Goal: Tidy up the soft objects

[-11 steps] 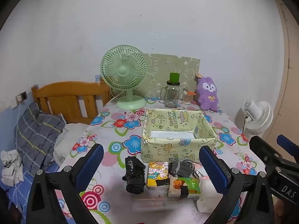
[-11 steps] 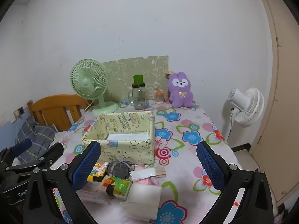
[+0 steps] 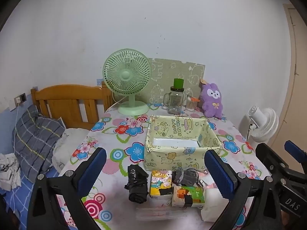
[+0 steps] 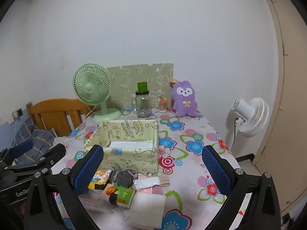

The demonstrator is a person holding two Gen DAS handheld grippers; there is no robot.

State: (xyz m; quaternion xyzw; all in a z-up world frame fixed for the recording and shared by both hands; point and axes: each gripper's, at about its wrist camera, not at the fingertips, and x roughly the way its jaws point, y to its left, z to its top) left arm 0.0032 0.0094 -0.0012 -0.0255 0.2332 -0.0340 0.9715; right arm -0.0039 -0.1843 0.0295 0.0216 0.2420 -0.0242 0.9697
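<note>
Both grippers open wide, nothing held; soft items piled at near edge of table, in front of box.

Left gripper (image 3: 155, 169) and right gripper (image 4: 152, 167) hover over near side of floral table (image 3: 119, 134), jaws spread, nothing btwn pads; yellow fabric box (image 3: 181, 143) sits mid-table, white liner at bottom, otherwise no items inside; just near of box: black rolled cloth (image 3: 136, 184) at left, cartoon tissue pack (image 3: 160, 184) beside it, grey bundle (image 3: 185, 176) touching box front, green/orange pack (image 3: 187, 196) nearest, white soft pack (image 4: 147, 209) at right; far side: green fan (image 3: 127, 80), glass jar (image 3: 175, 99), purple plush (image 3: 212, 100); white fan (image 4: 249, 115) stands off table to right; bed w/ plaid pillow (image 3: 34, 138) at left.
</note>
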